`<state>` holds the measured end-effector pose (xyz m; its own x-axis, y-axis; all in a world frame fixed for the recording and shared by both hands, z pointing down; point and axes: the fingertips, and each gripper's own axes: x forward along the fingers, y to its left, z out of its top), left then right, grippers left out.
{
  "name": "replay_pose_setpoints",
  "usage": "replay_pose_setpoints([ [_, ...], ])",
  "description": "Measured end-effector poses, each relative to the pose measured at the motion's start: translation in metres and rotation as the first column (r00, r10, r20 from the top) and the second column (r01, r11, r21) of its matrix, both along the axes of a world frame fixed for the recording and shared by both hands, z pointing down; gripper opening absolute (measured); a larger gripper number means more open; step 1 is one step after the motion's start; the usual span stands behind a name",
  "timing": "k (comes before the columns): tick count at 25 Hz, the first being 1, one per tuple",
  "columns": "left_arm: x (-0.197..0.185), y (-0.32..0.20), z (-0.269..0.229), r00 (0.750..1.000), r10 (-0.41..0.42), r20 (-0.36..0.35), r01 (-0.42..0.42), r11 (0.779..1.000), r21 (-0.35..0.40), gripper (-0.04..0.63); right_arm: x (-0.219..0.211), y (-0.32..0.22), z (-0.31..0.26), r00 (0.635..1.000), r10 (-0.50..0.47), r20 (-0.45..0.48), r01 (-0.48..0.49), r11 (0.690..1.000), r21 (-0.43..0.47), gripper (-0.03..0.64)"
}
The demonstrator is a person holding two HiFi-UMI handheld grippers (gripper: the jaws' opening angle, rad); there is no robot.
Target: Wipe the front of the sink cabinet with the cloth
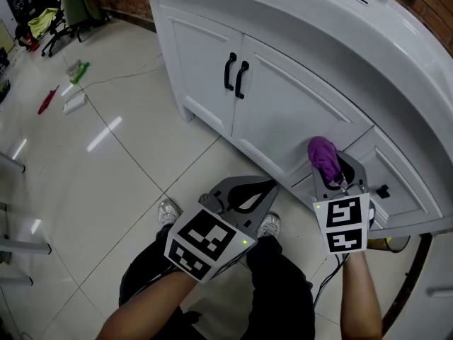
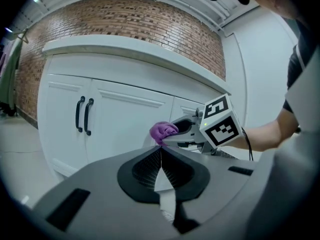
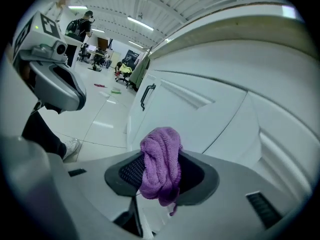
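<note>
**Purple cloth ready for wiping**

The right gripper (image 1: 338,183) pinches the purple cloth (image 1: 322,154) tight, so a soft bunch sticks out to rub with. It points at the low right part of the sink cabinet (image 1: 283,112), very near its front. The left gripper (image 1: 237,198) hangs to the left, jaws closed on nothing.

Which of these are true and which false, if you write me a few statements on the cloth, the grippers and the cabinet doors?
1. The right gripper holds the purple cloth. True.
2. The left gripper also grips a cloth. False: its fingers are shut together on nothing.
3. On the sink cabinet, the doors with black handles are closed. True.
4. The cloth lies on the floor. False: it is up in the right gripper, near the cabinet front.
</note>
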<state>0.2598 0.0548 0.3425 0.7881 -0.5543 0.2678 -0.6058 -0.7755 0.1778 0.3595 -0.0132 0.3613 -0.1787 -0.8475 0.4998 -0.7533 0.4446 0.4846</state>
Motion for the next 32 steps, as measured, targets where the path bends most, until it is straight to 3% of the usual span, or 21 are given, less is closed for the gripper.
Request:
replay_pose_setpoints([
  [12, -0.011, -0.007, 0.061, 0.994, -0.003, 0.112, 0.012, 0.997, -0.082, 0.005, -0.002, -0.001, 0.111, 0.999, 0.037, 0.015, -0.034, 0.990, -0.139, 0.164],
  [24, -0.033, -0.013, 0.121, 0.981, 0.007, 0.195, 0.030, 0.982, -0.186, 0.005, -0.001, -0.002, 0.230, 0.994, 0.106, -0.003, -0.102, 0.945, -0.310, 0.164],
  [32, -0.051, -0.016, 0.136, 0.976, 0.013, 0.217, 0.037, 0.974, -0.224, 0.005, -0.003, -0.008, 0.270, 0.987, 0.163, -0.014, -0.157, 0.918, -0.365, 0.164],
])
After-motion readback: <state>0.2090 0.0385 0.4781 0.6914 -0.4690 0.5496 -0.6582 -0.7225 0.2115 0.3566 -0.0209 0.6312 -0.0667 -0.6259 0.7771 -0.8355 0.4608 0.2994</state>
